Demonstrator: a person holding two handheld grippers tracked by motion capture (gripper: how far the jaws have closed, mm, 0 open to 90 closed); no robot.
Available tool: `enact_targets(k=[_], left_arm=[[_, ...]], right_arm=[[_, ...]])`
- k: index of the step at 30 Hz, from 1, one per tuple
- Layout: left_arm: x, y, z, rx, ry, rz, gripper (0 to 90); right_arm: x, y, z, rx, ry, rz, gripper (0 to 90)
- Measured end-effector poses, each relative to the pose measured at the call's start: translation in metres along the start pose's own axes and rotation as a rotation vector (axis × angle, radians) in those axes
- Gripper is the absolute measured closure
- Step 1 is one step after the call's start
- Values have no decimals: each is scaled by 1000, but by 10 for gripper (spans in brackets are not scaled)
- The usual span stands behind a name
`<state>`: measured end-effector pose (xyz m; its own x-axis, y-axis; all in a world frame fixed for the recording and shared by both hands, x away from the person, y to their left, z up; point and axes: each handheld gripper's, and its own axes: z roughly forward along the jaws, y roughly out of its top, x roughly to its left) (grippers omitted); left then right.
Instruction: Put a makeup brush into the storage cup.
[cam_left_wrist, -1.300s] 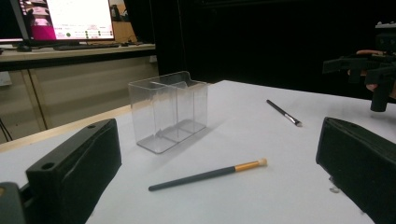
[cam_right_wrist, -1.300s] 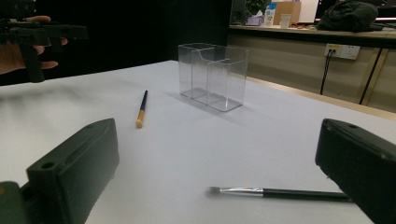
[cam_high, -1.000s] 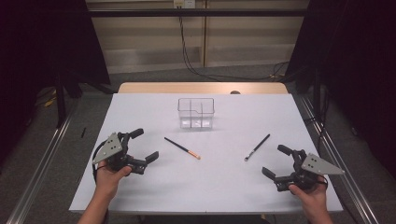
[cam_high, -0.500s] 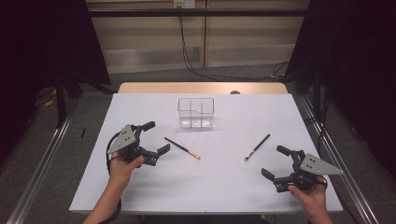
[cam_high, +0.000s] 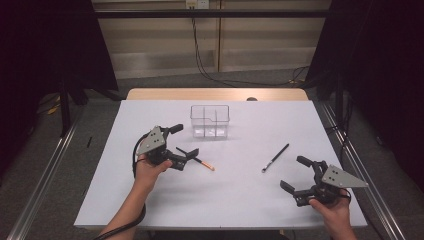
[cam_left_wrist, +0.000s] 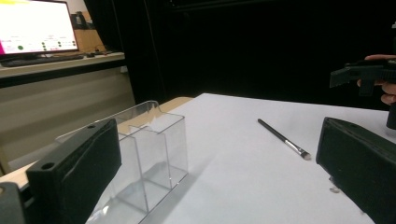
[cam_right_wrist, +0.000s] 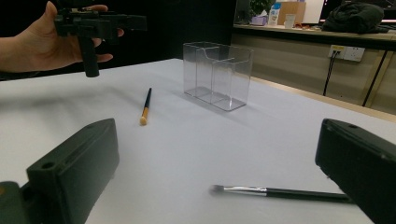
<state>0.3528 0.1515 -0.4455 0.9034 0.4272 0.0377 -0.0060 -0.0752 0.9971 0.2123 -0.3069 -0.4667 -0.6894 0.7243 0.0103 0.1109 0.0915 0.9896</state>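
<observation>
right gripper (cam_high: 301, 179): nearest us, low over the white table (cam_high: 150, 210) at its right front; jaws spread wide, nothing between them. In the right gripper view its two black jaws frame the silver-tipped brush (cam_right_wrist: 280, 191), which lies flat just ahead of them.
silver-tipped brush, high view (cam_high: 276, 157): black handle, lying at a slant, near the right gripper but apart from it.
left gripper (cam_high: 181, 144): held up over the left half of the table; jaws spread, empty. Its lower jaw sits right over the dark end of the orange-tipped brush (cam_high: 199, 161); we cannot tell whether it touches.
orange-tipped brush, right gripper view (cam_right_wrist: 145, 106): flat on the table, pale tip toward that camera, between the grippers and the organiser.
clear organiser (cam_high: 210, 121): farthest back, mid-table, upright, empty, divided into compartments; close past the left jaw in the left gripper view (cam_left_wrist: 154, 149).
step in hand: we judge it the approach to the first pick, left gripper closing in on the orange-tipped brush; nothing grasped yet.
next move: we think the left gripper must drop, straddle the thin handle, pinch it, then tilt it upright for a compartment.
writing: monitor (cam_left_wrist: 37, 25) at the back left of the left gripper view shows a bright screen, text too small to read; no brands or labels legible.
</observation>
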Motion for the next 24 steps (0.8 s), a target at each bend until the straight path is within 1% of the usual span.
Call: enact_targets(k=[2, 4, 6, 9, 11, 13, 14, 16, 17, 18, 19, 20, 23, 24], left_arm=[[-1, -1, 8, 2, -14, -1, 0], [-1, -1, 10, 3, -18, 2, 0], [-1, -2, 14, 0, -24, -8, 0], [1, -3, 17, 6, -28, -1, 0], [2, -2, 19, 10, -36, -4, 0], [2, -3, 20, 16, -35, -3, 0], [3, -3, 21, 34, -41, -3, 0], [3, -4, 22, 39, -47, -6, 0], [3, -4, 22, 50, -50, -5, 0], [4, -4, 23, 51, -53, -7, 0], [5, -5, 23, 63, -54, -14, 0], [5, -5, 23, 63, -54, -14, 0], [6, -7, 24, 87, -55, -11, 0], [6, -7, 25, 89, -58, -18, 0]], right_arm=[[0, 0, 0, 0, -2, 1, 0], [-1, 0, 0, 0, 0, 3, 0], [-1, -1, 0, 0, 2, 4, 0], [-2, -1, 1, 1, 3, -2, 0], [-2, -1, 1, 1, 4, -3, 0], [-2, -2, 2, 5, 9, 2, 0], [-2, -2, 3, 8, 9, 2, 0], [-2, -2, 3, 10, 10, -4, 0], [-3, -2, 4, 11, 13, -10, 0], [-3, -2, 4, 11, 14, -10, 0], [-3, -2, 4, 13, 15, -10, 0], [-3, -2, 4, 13, 15, -10, 0], [-3, -2, 4, 13, 16, -10, 0], [-3, -2, 4, 13, 15, -10, 0]])
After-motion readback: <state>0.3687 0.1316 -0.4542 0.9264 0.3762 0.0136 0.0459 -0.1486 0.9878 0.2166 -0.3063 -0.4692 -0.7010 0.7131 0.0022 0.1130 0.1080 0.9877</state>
